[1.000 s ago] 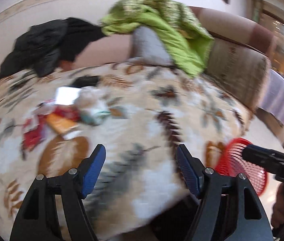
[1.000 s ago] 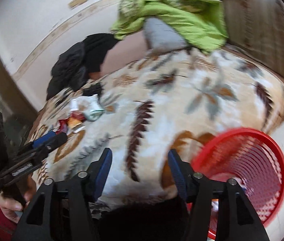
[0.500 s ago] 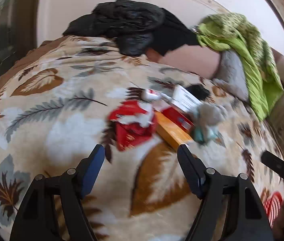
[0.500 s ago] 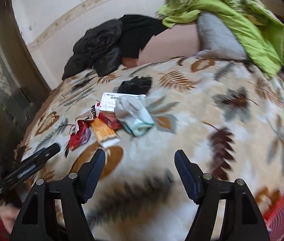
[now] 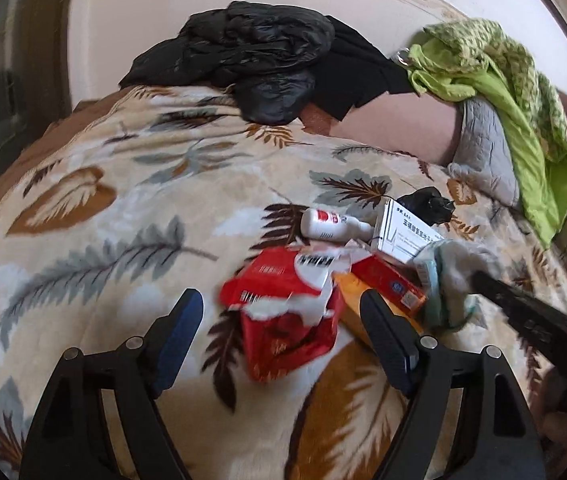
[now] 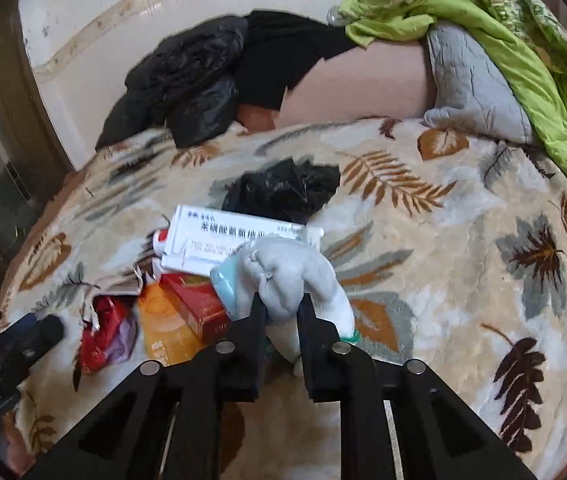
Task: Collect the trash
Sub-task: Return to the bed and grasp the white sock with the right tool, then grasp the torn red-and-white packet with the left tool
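Note:
A heap of trash lies on the leaf-patterned blanket (image 5: 123, 208). It holds a torn red wrapper (image 5: 279, 280), an orange box (image 6: 163, 332), a red box (image 6: 199, 304), a white printed box (image 6: 227, 244), a white bottle (image 5: 331, 226) and a crumpled black bag (image 6: 283, 192). My right gripper (image 6: 282, 304) is shut on a grey-white cloth with a teal edge (image 6: 287, 268) at the heap's right side. My left gripper (image 5: 279, 300) hovers over the red wrapper with its jaws opening. The wrapper sits between the fingers, which do not press on it.
Along the wall at the back of the bed lie a black jacket (image 5: 251, 56), a green cloth (image 5: 495, 76) and a grey pillow (image 5: 483, 148). A dark wooden frame (image 6: 3, 120) borders the bed on the left.
Both grippers swung left from the bed's edge to the trash heap, and the red basket left view. The right gripper's jaws closed on the grey-white cloth. The left gripper came over the red wrapper.

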`<action>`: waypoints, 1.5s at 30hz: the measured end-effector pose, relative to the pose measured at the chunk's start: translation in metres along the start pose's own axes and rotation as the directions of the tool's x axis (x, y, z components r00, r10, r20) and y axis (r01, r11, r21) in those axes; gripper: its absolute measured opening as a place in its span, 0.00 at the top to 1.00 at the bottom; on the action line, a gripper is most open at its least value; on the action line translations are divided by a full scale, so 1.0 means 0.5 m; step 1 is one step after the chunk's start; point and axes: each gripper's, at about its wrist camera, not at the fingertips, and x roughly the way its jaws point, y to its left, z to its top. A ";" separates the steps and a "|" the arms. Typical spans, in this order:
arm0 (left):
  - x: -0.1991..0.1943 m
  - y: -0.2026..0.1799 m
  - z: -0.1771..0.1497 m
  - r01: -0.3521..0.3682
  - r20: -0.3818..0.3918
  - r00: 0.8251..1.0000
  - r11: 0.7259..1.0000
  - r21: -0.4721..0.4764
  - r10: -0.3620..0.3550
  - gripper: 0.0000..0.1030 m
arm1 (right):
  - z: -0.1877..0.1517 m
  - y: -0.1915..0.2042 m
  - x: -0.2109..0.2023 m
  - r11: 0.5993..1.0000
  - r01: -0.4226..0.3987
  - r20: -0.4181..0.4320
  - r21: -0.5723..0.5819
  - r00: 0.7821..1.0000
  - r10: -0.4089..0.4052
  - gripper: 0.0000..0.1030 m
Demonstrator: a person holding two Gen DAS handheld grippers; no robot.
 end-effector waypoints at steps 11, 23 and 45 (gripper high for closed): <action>0.110 -0.012 0.031 -0.019 -0.089 0.996 1.000 0.016 0.020 0.58 | -0.011 -0.028 -0.052 0.995 -0.067 0.043 0.075 0.997 0.064 0.87; -0.007 0.041 0.024 0.182 0.040 0.983 0.977 -0.112 -0.179 0.88 | -0.030 -0.009 -0.099 0.994 -0.102 0.090 0.045 0.991 0.097 0.88; -0.076 -0.015 -0.033 0.129 0.073 0.989 0.992 -0.009 -0.128 0.39 | -0.098 -0.046 -0.204 0.990 -0.119 0.133 0.081 0.985 0.108 0.88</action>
